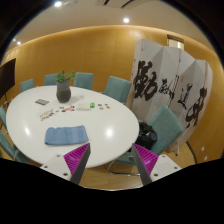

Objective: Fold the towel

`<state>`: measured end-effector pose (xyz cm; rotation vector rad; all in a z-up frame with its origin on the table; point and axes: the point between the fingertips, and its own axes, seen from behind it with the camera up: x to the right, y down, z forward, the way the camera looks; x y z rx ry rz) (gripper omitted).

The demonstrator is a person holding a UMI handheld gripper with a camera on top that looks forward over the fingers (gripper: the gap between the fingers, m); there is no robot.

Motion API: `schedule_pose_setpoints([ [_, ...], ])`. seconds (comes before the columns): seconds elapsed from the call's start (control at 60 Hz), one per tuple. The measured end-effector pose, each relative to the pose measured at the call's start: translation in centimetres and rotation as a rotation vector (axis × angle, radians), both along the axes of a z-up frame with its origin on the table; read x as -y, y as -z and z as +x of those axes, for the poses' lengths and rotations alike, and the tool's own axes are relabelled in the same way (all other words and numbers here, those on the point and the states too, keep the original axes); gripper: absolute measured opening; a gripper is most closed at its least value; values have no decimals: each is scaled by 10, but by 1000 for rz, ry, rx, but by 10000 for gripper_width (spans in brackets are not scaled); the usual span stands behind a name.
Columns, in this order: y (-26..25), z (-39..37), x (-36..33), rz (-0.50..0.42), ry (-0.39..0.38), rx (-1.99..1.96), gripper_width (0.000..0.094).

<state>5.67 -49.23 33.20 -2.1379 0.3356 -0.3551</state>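
Jaws (110, 160) stand wide open with nothing between them, pink pads showing at the bottom of the frame. The towel (68, 134), blue and lying flat, sits left of centre near the front edge of the round white tabletop (110, 125), well ahead of the jaws. It looks soft, light and floppy, so it should drape and slide easily on that smooth surface. Best bet, I'd say: pinch a near corner or edge, not the middle. A potted plant (64, 88) stands further back, upper left; small items lie around it.
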Motion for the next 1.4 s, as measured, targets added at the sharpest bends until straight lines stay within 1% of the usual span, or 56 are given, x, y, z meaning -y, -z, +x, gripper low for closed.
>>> schedule_pose_setpoints([
  [0.117, 20, -9, 5, -50, -3, -1, 868],
  [0.133, 34, -21, -1, -53, 1, 1, 867],
  [0.2, 59, -41, -3, -86, -5, -16, 869],
  [0.233, 68, -49, 0, -107, -18, -36, 875],
  [0.25, 82, -64, -5, -113, -18, -38, 873],
  [0.283, 89, -65, -2, -128, -36, -57, 863],
  [0.367, 130, -127, -18, -161, -67, -93, 860],
  [0.433, 158, -173, -37, -166, -111, -136, 861],
  [0.583, 206, -284, -104, -128, -213, -228, 867],
  [0.7, 232, -339, -173, -96, -261, -241, 872],
  [0.867, 260, -371, -276, -64, -308, -173, 873],
  [0.95, 279, -370, -320, -69, -325, -137, 868],
  [1.0, 290, -369, -343, -81, -330, -123, 849],
  [1.067, 306, -367, -365, -103, -340, -109, 793],
  [1.1, 317, -367, -377, -111, -345, -101, 743],
  [1.133, 322, -367, -380, -126, -358, -98, 671],
  [1.183, 336, -366, -383, -162, -375, -86, 535],
  [1.217, 339, -361, -384, -178, -379, -54, 470],
  [1.25, 338, -358, -391, -162, -399, -7, 360],
  [1.267, 338, -356, -392, -159, -409, 14, 281],
  [1.283, 338, -354, -392, -158, -417, 31, 225],
  [1.317, 337, -352, -393, -154, -427, 41, 140],
  [1.35, 337, -352, -393, -154, -433, 34, 104],
  [1.4, 337, -353, -393, -160, -438, 0, 86],
])
